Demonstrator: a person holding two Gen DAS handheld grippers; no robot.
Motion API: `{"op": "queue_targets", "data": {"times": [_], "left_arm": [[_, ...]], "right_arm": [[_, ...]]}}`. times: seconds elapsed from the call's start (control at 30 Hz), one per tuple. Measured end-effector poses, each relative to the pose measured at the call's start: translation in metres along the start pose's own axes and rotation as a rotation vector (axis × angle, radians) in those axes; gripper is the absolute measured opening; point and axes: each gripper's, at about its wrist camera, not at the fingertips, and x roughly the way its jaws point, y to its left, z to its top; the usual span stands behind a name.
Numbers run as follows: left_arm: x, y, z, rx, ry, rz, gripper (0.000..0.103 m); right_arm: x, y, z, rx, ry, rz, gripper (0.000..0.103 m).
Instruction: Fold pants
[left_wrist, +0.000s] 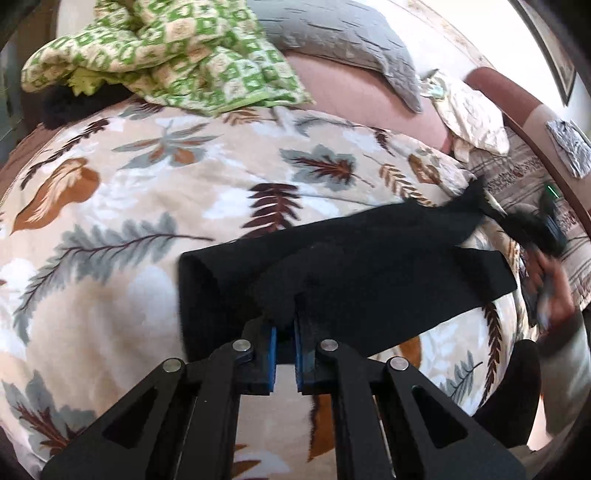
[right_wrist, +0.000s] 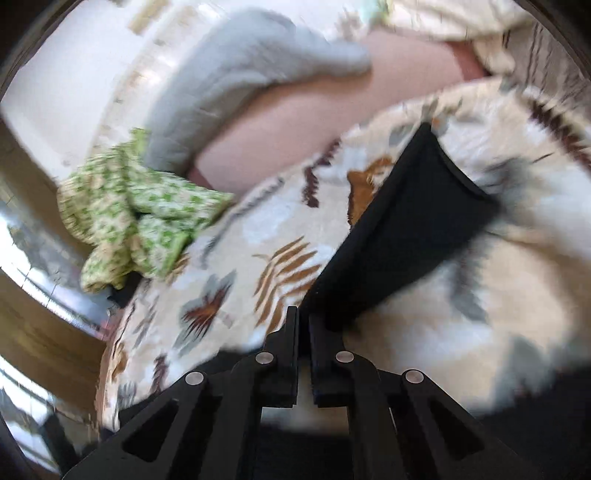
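Note:
Black pants (left_wrist: 369, 269) lie in a long band across the leaf-print blanket (left_wrist: 147, 192) on a bed. My left gripper (left_wrist: 286, 325) comes in from the bottom, its blue pads (left_wrist: 272, 354) shut on a raised fold of the pants. At the far right my right gripper (left_wrist: 496, 212), blurred and held by a hand (left_wrist: 554, 291), pulls one end of the pants up to a point. In the right wrist view the right gripper (right_wrist: 303, 319) has its jaws together, and the black pants (right_wrist: 406, 221) run from its tips up and to the right.
A crumpled green-checked blanket (left_wrist: 166, 55) sits at the back left, with a grey pillow (left_wrist: 332, 33) behind it and a cream pillow (left_wrist: 469, 110) at the back right. Pink sheet (left_wrist: 351, 96) shows between them. A striped cover (left_wrist: 524, 177) lies at the right edge.

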Motion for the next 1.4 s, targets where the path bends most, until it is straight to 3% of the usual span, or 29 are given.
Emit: {"op": "queue_targets", "data": {"times": [0.1,0.23,0.33,0.47,0.53,0.57,0.67,0.73,0.83,0.93,1.03,1.13,1.23,1.3,1.33,1.4], "left_arm": [[0.006,0.009,-0.006,-0.019,0.022,0.016,0.005],[0.013,0.013,-0.015,-0.037,0.037,0.024,0.006],[0.01,0.013,-0.016,-0.033,0.034,0.037,0.009],[-0.006,0.02,-0.021,-0.043,0.016,0.071,0.018],[-0.013,0.03,-0.023,-0.085,0.007,0.082,0.033],[-0.017,0.037,-0.023,-0.113,-0.001,0.082,0.036],[-0.026,0.045,-0.021,-0.146,-0.016,0.077,0.046],[-0.03,0.046,-0.019,-0.159,-0.017,0.062,0.062],[-0.033,0.046,-0.018,-0.188,-0.034,0.016,0.071],[-0.029,0.046,-0.017,-0.207,-0.028,-0.023,0.074],[-0.022,0.045,-0.013,-0.194,-0.008,0.018,0.074],[-0.023,0.052,-0.009,-0.228,-0.024,-0.003,0.074],[-0.027,0.059,-0.007,-0.236,-0.045,0.015,0.074],[-0.029,0.065,-0.004,-0.243,-0.048,0.022,0.074],[-0.031,0.067,-0.003,-0.243,-0.052,0.024,0.074],[-0.036,0.071,-0.003,-0.239,-0.069,0.033,0.074]], "right_arm": [[-0.039,-0.011,-0.052,0.007,0.043,0.004,0.003],[-0.031,-0.021,-0.103,-0.014,0.15,-0.074,0.003],[-0.025,-0.025,-0.11,-0.004,0.159,-0.085,0.003],[-0.041,-0.009,-0.107,-0.093,0.144,-0.094,0.004],[-0.035,-0.011,-0.107,-0.099,0.193,-0.127,0.013],[-0.034,-0.013,-0.109,-0.088,0.213,-0.133,0.027],[-0.045,0.002,-0.114,-0.11,0.211,-0.028,0.052],[-0.044,0.029,-0.118,-0.209,0.228,0.033,0.053],[-0.029,0.091,-0.131,-0.402,0.237,0.136,0.06],[-0.007,0.157,-0.151,-0.57,0.254,0.249,0.069],[0.016,0.215,-0.176,-0.748,0.239,0.32,0.069],[0.042,0.256,-0.199,-0.87,0.265,0.351,0.069],[0.065,0.283,-0.215,-0.982,0.239,0.317,0.068],[0.08,0.29,-0.214,-0.998,0.265,0.313,0.032],[0.085,0.29,-0.207,-0.958,0.283,0.323,0.004],[0.081,0.281,-0.183,-0.802,0.263,0.373,0.004]]}}
